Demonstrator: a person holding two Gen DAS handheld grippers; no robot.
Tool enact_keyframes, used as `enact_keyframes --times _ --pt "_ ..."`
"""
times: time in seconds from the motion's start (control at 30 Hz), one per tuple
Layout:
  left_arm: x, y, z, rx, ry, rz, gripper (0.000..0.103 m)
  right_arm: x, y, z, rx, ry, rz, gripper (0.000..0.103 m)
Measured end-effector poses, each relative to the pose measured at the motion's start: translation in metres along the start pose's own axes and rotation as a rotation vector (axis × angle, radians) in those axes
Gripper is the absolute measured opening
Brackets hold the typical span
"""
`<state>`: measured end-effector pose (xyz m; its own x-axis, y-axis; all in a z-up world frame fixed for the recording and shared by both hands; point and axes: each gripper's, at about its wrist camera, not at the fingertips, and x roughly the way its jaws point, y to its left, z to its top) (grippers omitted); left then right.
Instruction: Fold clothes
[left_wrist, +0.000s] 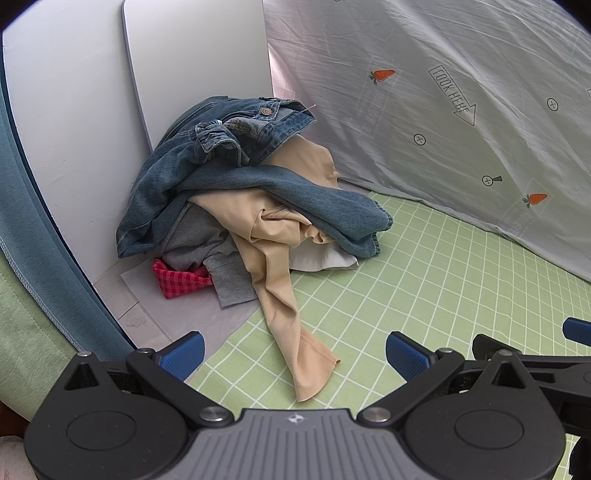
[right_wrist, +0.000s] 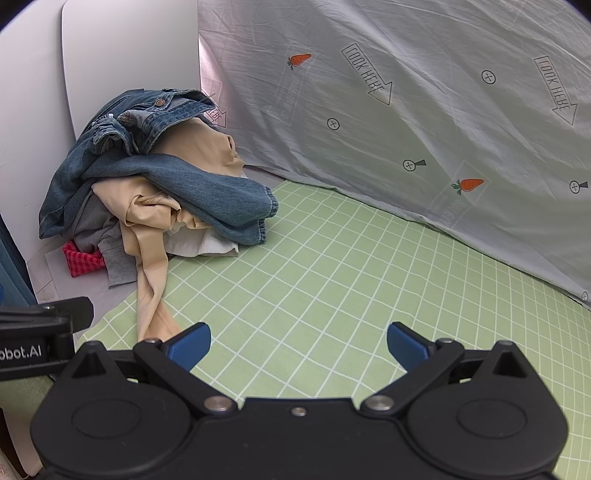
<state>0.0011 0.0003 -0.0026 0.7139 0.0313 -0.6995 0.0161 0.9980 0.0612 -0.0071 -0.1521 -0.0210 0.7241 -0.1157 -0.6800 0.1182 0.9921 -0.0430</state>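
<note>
Denim on top: jeans (left_wrist: 236, 177) draped over a heap (left_wrist: 229, 206) in the far left corner of the bed (left_wrist: 424, 295), against a white board (left_wrist: 74, 147). Beneath and through the denim, a tan garment (left_wrist: 280, 258), with one long tan leg or sleeve trailing out over the green checked sheet (right_wrist: 332, 277) toward the near edge. Under those, grey knit (left_wrist: 207, 254), something white (left_wrist: 325, 260), and a red check cloth (left_wrist: 181, 278) at the heap's left foot. All crumpled; nothing in either view lay flat or folded. Behind, along the far edge, a pale printed sheet (right_wrist: 406, 129) hung down.

Left gripper (left_wrist: 293, 354) hovered with fingers spread wide, empty, the tan end lying just ahead between them but not touching. Right gripper (right_wrist: 299, 345) likewise spread and empty, over bare checks near the middle of the bed, the tan end beside its left finger (right_wrist: 188, 345).

Judged from this: between garments, with a pick from the heap due. No folded stack visible, so no telling how many were done elsewhere. Likely calls for pinching the tan end or the jeans' hem, drawing one piece clear of the tangle, and spreading it on the open checks.
</note>
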Motion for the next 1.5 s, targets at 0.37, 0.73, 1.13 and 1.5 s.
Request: enact_keyframes --times 0.37,0.73,1.13,1.5 --pt "0.003 -0.002 0.0 0.003 0.01 -0.003 0.103 0.004 0.0 0.002 -0.002 0.007 -0.001 0.103" --pt "0.023 -0.006 0.009 0.017 0.042 -0.013 0.103 0.022 0.001 0.009 0.009 0.031 -0.005 0.103" --pt "0.102 0.042 0.061 -0.05 0.103 0.094 0.103 0.094 0.025 0.058 -0.084 0.02 0.018 0.098" --pt "0.193 0.094 0.112 -0.241 0.149 0.163 0.098 0.206 0.09 0.134 -0.3 -0.039 0.182 0.057"
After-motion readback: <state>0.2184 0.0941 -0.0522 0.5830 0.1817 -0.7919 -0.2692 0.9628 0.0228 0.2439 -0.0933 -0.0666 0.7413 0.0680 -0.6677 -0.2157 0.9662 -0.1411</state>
